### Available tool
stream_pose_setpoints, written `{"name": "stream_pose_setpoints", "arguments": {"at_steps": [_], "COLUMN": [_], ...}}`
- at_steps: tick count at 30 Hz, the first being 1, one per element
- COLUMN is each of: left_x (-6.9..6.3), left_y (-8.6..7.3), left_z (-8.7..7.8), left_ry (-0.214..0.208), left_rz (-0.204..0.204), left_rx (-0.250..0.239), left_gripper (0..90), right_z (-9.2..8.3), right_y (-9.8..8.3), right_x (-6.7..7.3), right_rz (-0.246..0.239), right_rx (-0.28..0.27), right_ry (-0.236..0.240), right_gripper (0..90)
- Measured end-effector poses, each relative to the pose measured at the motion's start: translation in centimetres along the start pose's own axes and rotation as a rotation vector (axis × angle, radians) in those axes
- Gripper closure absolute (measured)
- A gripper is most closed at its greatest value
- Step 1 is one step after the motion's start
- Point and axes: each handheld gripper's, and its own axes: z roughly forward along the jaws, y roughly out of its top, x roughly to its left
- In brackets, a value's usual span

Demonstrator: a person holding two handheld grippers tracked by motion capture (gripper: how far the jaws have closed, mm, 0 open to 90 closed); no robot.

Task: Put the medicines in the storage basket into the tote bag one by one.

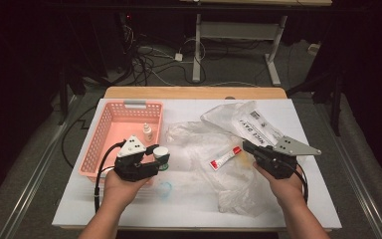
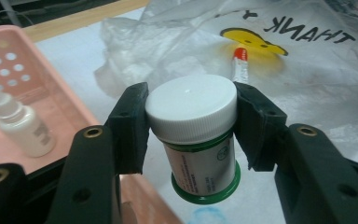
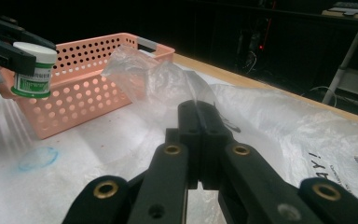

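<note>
Jaws of left gripper (image 2: 191,121) pinch jar (image 2: 199,140) by its white cap, lifted beside the basket (image 1: 110,130) rim. Right gripper (image 3: 199,140) jaws pressed together over bag (image 1: 229,169). Jar looks light, rigid, smooth; the ribbed cap gives the best hold.

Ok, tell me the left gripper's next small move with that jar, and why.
Probably carry it a little further over the pink basket's rim and lower it inside. The left gripper is shut on the white-capped green jar, lifted off the table right beside the basket, where a small dropper bottle already stands.
</note>
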Motion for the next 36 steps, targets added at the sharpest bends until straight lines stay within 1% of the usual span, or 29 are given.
{"name": "stream_pose_setpoints", "arguments": {"at_steps": [7, 9, 11, 13, 19, 21, 28, 36], "left_x": [-1.4, -1.8, -2.4, -2.8, -3.9, -4.2, -5.2, -6.1], "left_y": [0.2, 0.3, 0.4, 0.6, 1.3, 1.5, 1.9, 2.4], "left_z": [1.4, 2.1, 2.7, 3.5, 5.6, 6.3, 8.7, 11.2], "left_ry": [-0.036, -0.053, -0.057, -0.075, -0.101, -0.106, -0.133, -0.149], "left_rz": [0.016, 0.019, 0.025, 0.03, 0.053, 0.064, 0.083, 0.093], "left_rx": [0.005, 0.015, 0.02, 0.034, 0.049, 0.055, 0.068, 0.075], "left_gripper": [48.2, 48.2, 48.2, 48.2, 48.2, 48.2, 48.1, 48.2], "right_z": [0.0, -0.1, -0.1, -0.1, -0.2, -0.2, -0.2, -0.2], "right_y": [0.1, 0.2, 0.2, 0.2, 0.2, 0.2, 0.3, 0.4], "right_x": [0.1, 0.1, 0.0, 0.0, 0.0, 0.0, 0.0, 0.1], "right_rz": [-0.005, -0.003, -0.004, -0.002, -0.002, -0.003, -0.005, -0.003], "right_rx": [-0.004, -0.006, -0.009, -0.009, -0.012, -0.013, -0.015, -0.017], "right_ry": [0.004, 0.002, 0.003, 0.001, 0.002, 0.003, 0.003, 0.004], "right_gripper": [90.0, 90.0, 90.0, 90.0, 90.0, 90.0, 90.0, 90.0]}}
